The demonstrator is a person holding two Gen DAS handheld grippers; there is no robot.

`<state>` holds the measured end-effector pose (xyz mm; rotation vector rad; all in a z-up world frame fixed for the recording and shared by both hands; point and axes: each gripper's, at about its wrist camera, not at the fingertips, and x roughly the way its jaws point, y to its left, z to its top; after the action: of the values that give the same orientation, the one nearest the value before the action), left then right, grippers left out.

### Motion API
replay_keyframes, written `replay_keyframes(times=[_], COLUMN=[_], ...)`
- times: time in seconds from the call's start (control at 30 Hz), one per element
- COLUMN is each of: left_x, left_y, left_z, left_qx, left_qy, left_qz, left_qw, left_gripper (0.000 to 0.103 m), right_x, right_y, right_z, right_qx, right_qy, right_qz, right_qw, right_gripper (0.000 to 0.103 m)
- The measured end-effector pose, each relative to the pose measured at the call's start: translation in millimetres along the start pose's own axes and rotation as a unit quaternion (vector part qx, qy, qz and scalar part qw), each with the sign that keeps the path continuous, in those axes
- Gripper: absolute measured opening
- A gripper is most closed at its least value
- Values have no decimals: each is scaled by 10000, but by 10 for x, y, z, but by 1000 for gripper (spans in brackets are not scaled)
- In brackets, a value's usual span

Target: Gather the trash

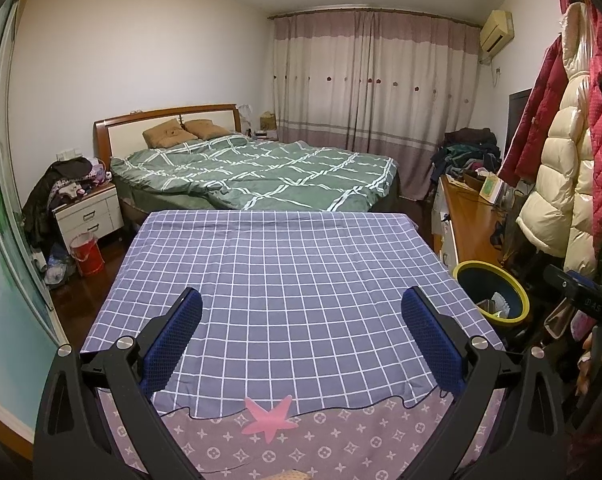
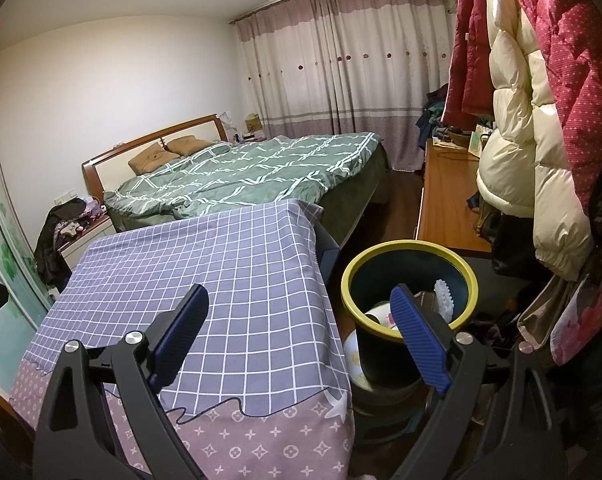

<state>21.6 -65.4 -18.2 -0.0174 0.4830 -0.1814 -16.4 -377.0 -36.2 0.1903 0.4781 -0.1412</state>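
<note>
Left wrist view: the left gripper (image 1: 301,320), its ribbed blue pads (image 1: 173,340) spread wide and holding nothing, hangs over a table draped in a lilac-grey checked cloth (image 1: 285,264) with a pink star appliqué (image 1: 269,416). The trash bin (image 1: 497,280), round, dark-walled with a yellow rim, stands off the table's right edge, well right of the gripper. Right wrist view: the right gripper (image 2: 301,328), likewise released and empty, straddles the table's right edge; the bin (image 2: 405,276) lies just beyond its right finger, with crumpled wrappers (image 2: 443,298) inside.
</note>
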Motion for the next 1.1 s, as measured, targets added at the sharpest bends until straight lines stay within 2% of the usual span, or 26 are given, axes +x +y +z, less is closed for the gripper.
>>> replay_keyframes(times=[1.1], left_x=[155], left_y=[69], left_z=[-16], left_qx=[-88], left_qy=[203], left_qz=[9], left_qw=[9998], left_gripper=[98], right_x=[34], right_y=[-1], right_z=[-32], right_qx=[5], right_qy=[61], right_qz=[44], right_qw=[10000], right_gripper=[87])
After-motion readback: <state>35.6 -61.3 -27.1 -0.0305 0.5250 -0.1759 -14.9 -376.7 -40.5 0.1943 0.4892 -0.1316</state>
